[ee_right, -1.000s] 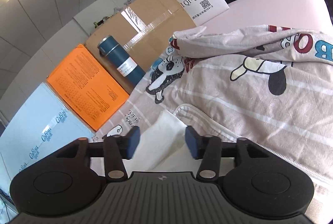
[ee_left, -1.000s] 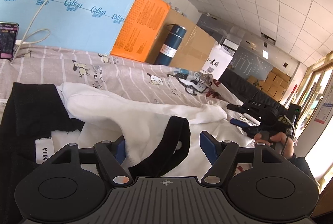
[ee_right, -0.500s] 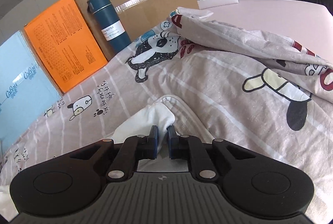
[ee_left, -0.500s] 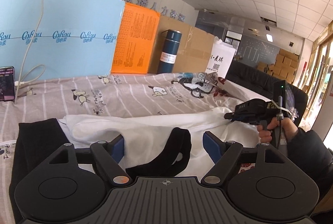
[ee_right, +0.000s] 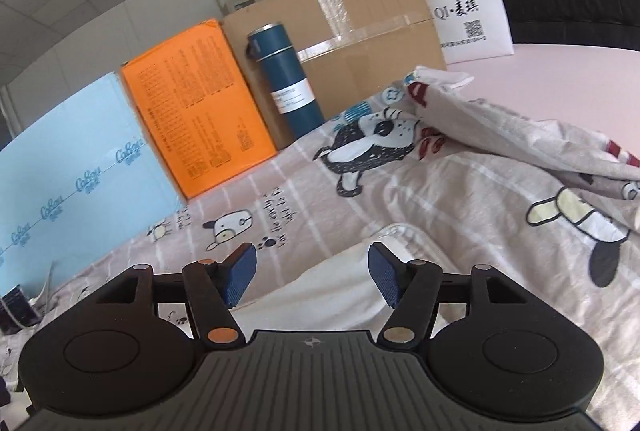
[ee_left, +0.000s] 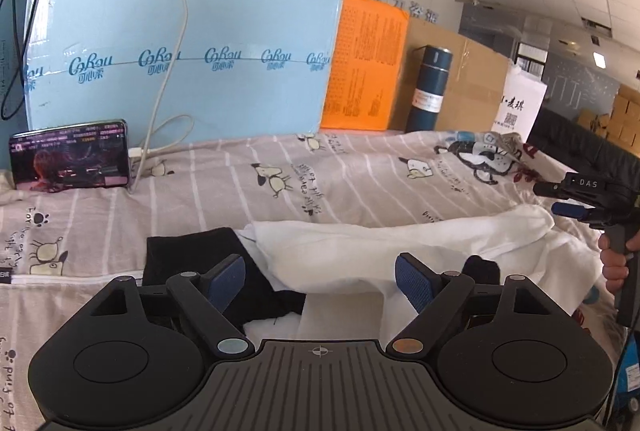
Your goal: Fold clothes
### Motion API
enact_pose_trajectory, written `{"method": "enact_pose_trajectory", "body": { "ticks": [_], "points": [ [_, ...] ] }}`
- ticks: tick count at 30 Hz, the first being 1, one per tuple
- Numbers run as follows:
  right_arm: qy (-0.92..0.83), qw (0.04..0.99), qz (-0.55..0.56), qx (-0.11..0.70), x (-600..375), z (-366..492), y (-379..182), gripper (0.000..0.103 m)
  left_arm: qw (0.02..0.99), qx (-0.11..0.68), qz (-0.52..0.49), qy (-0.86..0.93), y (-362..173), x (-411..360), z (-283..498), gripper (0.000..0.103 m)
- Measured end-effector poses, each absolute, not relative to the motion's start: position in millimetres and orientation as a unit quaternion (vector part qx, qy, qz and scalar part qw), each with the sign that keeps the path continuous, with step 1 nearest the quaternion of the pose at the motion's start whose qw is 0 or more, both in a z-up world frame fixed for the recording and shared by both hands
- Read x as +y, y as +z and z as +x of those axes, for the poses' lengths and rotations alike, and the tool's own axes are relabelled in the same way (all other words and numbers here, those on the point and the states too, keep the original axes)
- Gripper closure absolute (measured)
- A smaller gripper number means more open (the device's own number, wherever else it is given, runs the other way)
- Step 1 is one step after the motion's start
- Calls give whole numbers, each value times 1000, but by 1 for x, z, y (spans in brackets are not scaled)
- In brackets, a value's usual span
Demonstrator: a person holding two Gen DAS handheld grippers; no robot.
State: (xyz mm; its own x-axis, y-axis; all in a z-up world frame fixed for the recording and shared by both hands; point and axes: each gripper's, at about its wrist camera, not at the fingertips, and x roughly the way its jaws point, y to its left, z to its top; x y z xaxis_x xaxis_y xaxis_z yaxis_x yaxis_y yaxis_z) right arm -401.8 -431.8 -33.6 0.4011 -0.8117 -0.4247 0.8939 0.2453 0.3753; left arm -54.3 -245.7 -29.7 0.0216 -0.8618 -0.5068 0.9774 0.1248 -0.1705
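Both grippers have let go since a moment ago: the right gripper [ee_right: 312, 277], pinched shut on the white garment's edge half a second back, has jaws opening with the cloth lying loose beneath them, and the left gripper [ee_left: 320, 281] has its jaws opening wider, touching nothing, its view now more level.

The white garment [ee_left: 400, 239] lies rumpled across the bed [ee_left: 340, 175], running from 6 toward 3 o'clock in the left view, with black trim [ee_left: 192, 263] at 7 o'clock. In the left view the right gripper [ee_left: 576, 199], held by a hand [ee_left: 616, 263], hovers just beside the garment's far end at 3 o'clock.

This looks like a release after a fold. To do it well, smooth the bunched ridge flat before regrasping, and take matching corners so the edges line up.

Readable writing: "DAS" on the right gripper; "CoRou" repeated along the blue box [ee_left: 180, 63]; "QI" beside a QR code on the white bag [ee_right: 468, 15]. Small print on the orange box [ee_right: 192, 111] and the blue flask [ee_right: 288, 79] label is too small to read.
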Motion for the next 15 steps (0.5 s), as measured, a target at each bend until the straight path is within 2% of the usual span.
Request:
{"method": "enact_pose_trajectory", "body": {
  "ticks": [2,6,12,15],
  "points": [
    [-532,792,284,96,-436,-390,-36,35,707,268,122,-643,-37,-250,-53,19],
    [-567,763,263,164,-448,-382,-51,35,722,268,150,-620,-46,-255,-55,18],
    [-604,748,238,141,-428,-382,-38,32,735,246,183,-605,-51,-255,-64,15],
    [-555,787,244,114,-407,-374,-25,29,741,227,198,-601,-51,-253,-70,13]
  ]
}}
